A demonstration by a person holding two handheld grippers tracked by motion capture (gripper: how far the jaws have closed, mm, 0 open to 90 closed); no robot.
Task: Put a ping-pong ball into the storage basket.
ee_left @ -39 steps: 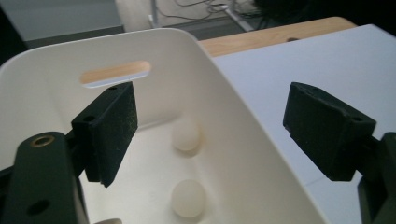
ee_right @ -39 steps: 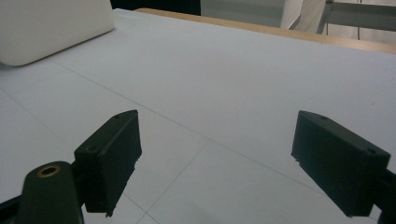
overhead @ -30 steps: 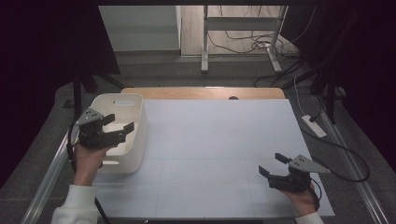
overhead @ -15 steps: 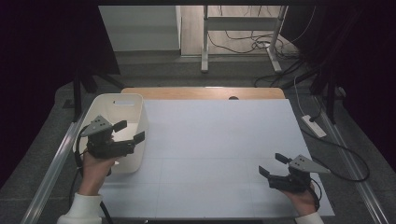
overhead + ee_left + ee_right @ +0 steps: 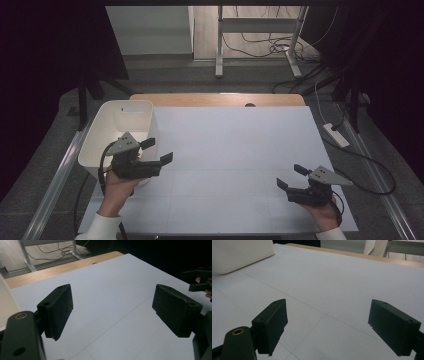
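In the high view the left gripper hangs at about eight o'clock of the surface, just off the near right corner of the white bin. Its jaws stand wide apart with nothing between them, and they point toward three o'clock, away from the bin and out over the bare white sheet. The hand under it comes in from six o'clock, with a white sleeve at the bottom edge.

The white bin sits at the nine o'clock edge of the surface, upright, its open top facing up. What lies inside cannot be told from here. In the left gripper view a sliver of its pale wall shows at nine o'clock, beside the left jaw, apart from it.

The right gripper rests low at about four o'clock of the surface, well apart from the bin and from the other gripper. Its jaws also stand open and empty, pointing toward ten o'clock. In the right gripper view the bin's rounded corner shows far off at eleven o'clock, with only the white sheet between the two black jaws.

In the left gripper view the right gripper appears at two o'clock, far across the sheet.
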